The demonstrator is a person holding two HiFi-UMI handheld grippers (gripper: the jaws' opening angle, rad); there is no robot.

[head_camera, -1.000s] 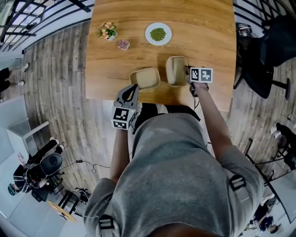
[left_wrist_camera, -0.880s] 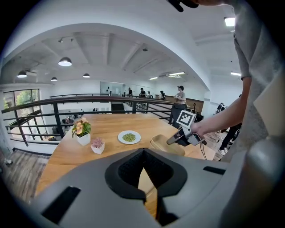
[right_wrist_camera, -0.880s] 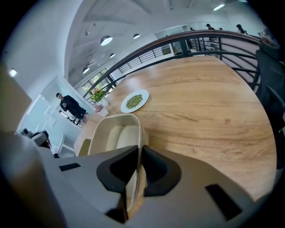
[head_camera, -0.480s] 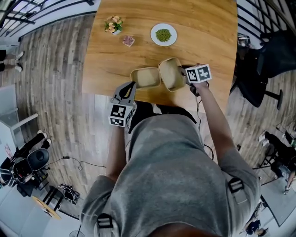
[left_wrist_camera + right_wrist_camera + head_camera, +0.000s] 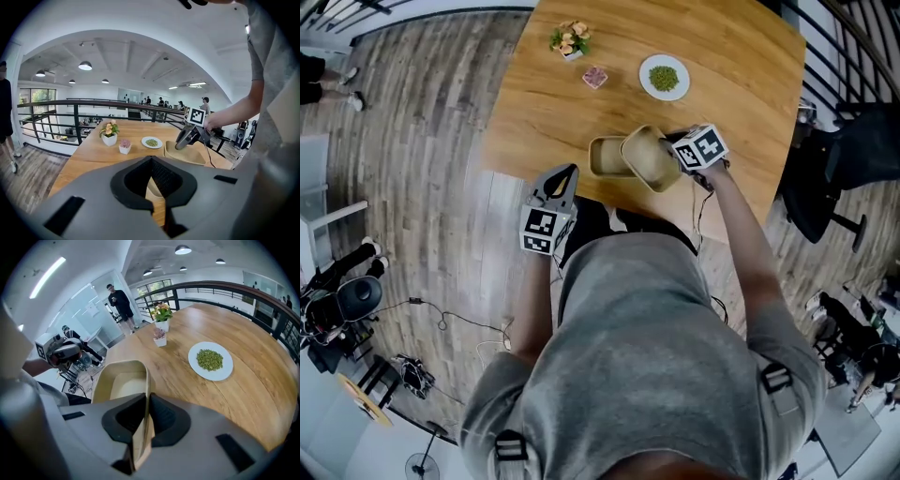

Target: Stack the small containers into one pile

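**Right-hand container lifted over its mate; stack not yet seated**

The right gripper (image 5: 146,397) has its jaws nearly together, pinched on the thin side wall of the held container (image 5: 123,380). A grip on the rim leaves the bowl clear, in my judgement so that it can nest. From the head view this container hangs tilted, overlapping the right end of the second container (image 5: 606,157), which rests on the table (image 5: 544,112) near its near edge.

The left gripper (image 5: 568,174) hangs off the near edge of the table, jaws together on nothing, and seemingly in reserve. The plate of green beans (image 5: 664,78) and flower pot (image 5: 571,39) sit at the far side, clear of the work.

A second ago the held container sat flat on the table, right of its mate and apart from it. It has since been raised, tipped and carried left. The left gripper has kept its station.
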